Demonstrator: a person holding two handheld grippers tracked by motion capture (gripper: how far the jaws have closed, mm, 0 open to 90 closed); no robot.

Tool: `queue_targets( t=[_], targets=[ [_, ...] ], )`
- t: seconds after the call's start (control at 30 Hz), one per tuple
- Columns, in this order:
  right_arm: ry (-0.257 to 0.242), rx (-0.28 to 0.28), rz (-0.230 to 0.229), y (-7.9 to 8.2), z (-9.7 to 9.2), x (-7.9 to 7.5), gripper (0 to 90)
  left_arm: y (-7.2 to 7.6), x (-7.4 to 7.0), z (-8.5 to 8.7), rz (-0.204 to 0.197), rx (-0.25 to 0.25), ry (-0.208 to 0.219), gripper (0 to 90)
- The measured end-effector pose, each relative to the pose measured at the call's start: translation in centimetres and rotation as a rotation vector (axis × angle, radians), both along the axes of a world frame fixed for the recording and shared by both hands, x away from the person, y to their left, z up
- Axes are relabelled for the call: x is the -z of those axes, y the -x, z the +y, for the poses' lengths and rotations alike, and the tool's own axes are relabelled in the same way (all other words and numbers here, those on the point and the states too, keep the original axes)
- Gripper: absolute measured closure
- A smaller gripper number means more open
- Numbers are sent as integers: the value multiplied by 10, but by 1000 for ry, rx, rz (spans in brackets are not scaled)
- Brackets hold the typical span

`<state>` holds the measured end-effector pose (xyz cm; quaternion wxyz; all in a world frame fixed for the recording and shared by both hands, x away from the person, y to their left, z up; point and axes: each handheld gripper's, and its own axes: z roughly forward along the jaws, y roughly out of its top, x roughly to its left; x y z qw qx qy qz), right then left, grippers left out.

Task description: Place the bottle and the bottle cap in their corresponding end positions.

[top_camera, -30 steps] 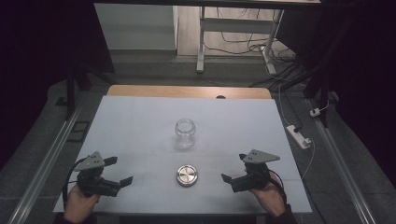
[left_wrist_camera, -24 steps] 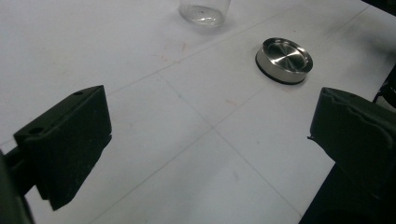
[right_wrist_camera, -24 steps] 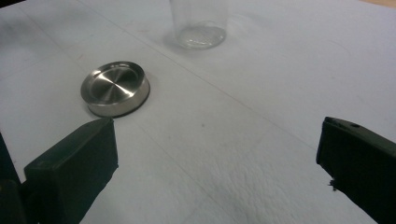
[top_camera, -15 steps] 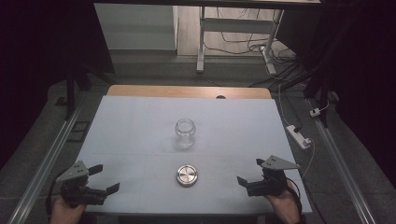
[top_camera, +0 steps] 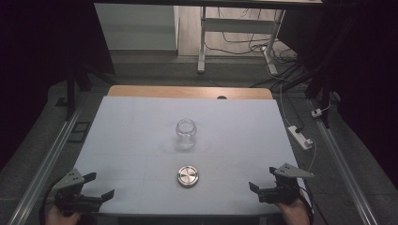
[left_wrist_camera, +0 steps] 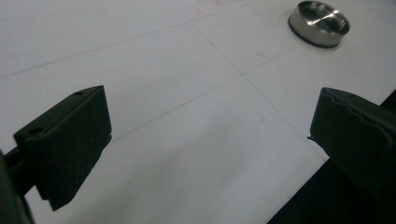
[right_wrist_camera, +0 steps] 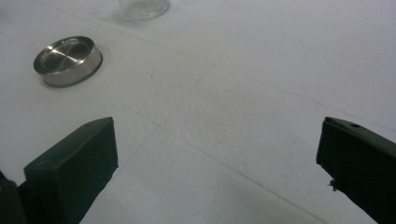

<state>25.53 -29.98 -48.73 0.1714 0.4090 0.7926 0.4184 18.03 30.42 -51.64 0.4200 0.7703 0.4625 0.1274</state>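
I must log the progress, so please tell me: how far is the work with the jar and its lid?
Nothing looks done yet. The glass jar stands open at mid-table, and the metal lid lies apart from it, nearer the person. Nothing is in hand: the left claw and the right claw are both open and empty at the near corners. If the lid belongs on the jar, picking it up and closing it remain.

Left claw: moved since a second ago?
Yes. The left claw has pulled back toward the person and outward, away from the metal lid, to the table's near-left corner.
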Motion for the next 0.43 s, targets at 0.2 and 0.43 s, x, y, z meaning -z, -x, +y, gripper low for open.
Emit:
queue_targets(
  t=[0.2,0.43],
  targets=[
    [14,21,35,4,-5,6,0,3,6,1,27,-19,-47,0],
    [23,36,60,5,-6,9,0,1,7,1,46,-28,-46,0]
  ],
)
